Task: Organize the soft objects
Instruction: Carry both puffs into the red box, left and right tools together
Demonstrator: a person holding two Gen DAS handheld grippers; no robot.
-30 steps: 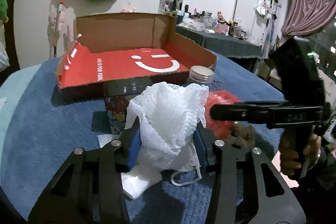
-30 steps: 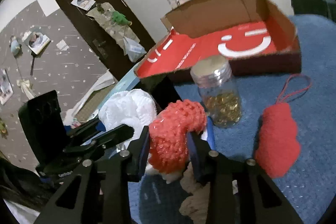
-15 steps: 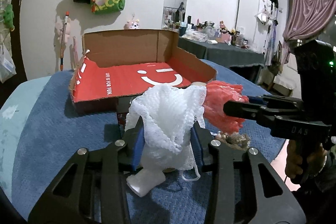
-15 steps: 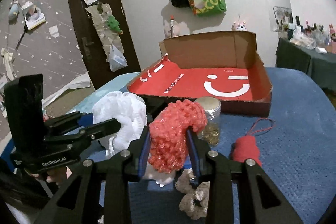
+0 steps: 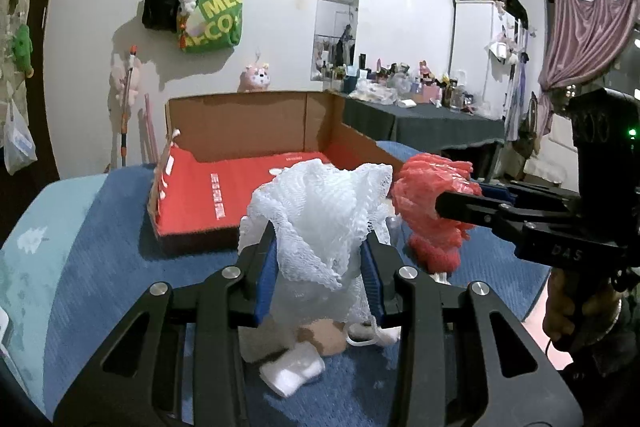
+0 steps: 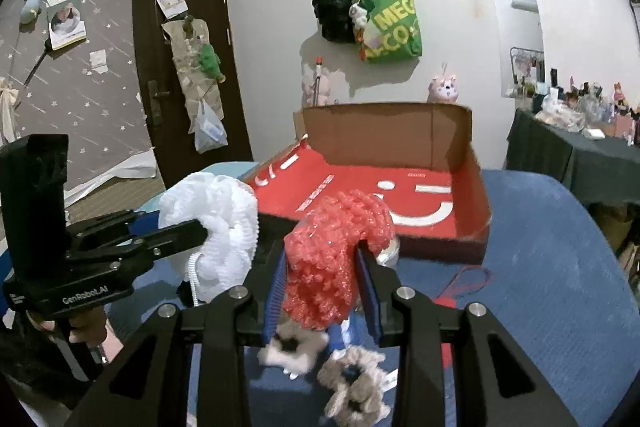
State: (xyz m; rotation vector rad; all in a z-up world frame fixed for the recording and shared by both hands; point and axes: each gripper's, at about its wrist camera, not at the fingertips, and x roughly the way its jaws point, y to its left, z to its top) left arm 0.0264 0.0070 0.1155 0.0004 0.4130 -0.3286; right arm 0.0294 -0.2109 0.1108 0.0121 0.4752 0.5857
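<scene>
My left gripper (image 5: 320,259) is shut on a white mesh bath puff (image 5: 320,211), lifted above the blue cloth. To its right, my right gripper (image 6: 324,275) is shut on a red mesh puff (image 6: 332,251), also held in the air. From the left wrist view the red puff (image 5: 428,203) and the right gripper (image 5: 460,205) show side-on; in the right wrist view the white puff (image 6: 216,223) and left gripper (image 6: 188,231) do. Behind both lies an open cardboard box (image 5: 248,119) with a red lining (image 6: 360,187).
On the blue cloth (image 6: 540,267) below lie beige scrunchies (image 6: 352,383) and a white sock (image 5: 292,371). A glass jar (image 6: 390,249) and a red cord (image 6: 468,277) sit beside the box. A dark table (image 5: 420,123) with clutter stands at the back right.
Both grippers have risen with their puffs, so the box sits lower and more of the room shows. The right gripper has rolled to level.
</scene>
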